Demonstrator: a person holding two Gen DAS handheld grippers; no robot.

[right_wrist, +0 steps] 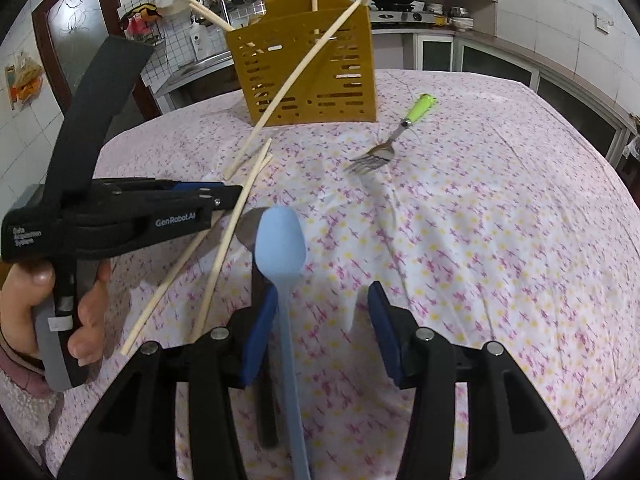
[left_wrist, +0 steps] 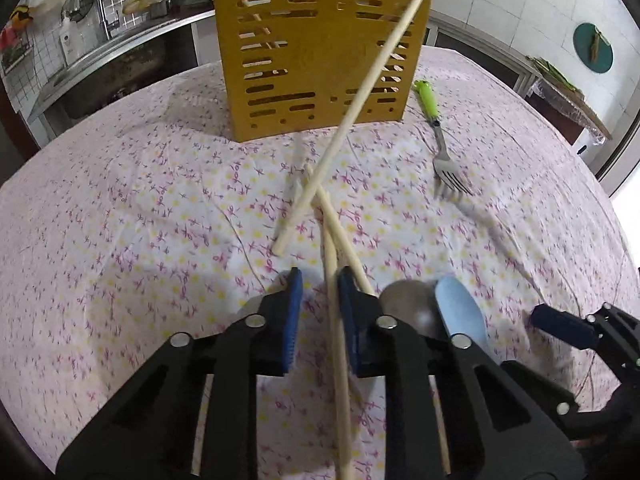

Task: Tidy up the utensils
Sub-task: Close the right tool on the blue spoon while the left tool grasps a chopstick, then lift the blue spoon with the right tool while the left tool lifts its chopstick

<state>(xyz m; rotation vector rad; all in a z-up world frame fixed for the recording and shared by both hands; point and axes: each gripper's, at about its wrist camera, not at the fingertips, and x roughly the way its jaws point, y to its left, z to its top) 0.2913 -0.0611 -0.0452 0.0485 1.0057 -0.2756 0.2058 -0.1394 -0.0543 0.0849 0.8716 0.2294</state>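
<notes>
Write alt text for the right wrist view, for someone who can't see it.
The right gripper hangs open around a light blue spoon on a floral tablecloth. To its left, a hand holds the left gripper at loose chopsticks; a yellow slotted holder and green-handled fork lie beyond.

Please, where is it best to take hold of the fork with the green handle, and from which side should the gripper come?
Probably grip the fork by its green handle, coming from above with the jaws across it. The fork lies flat on the tablecloth, apart from the yellow holder, and the handle looks thicker than the metal neck.
</notes>
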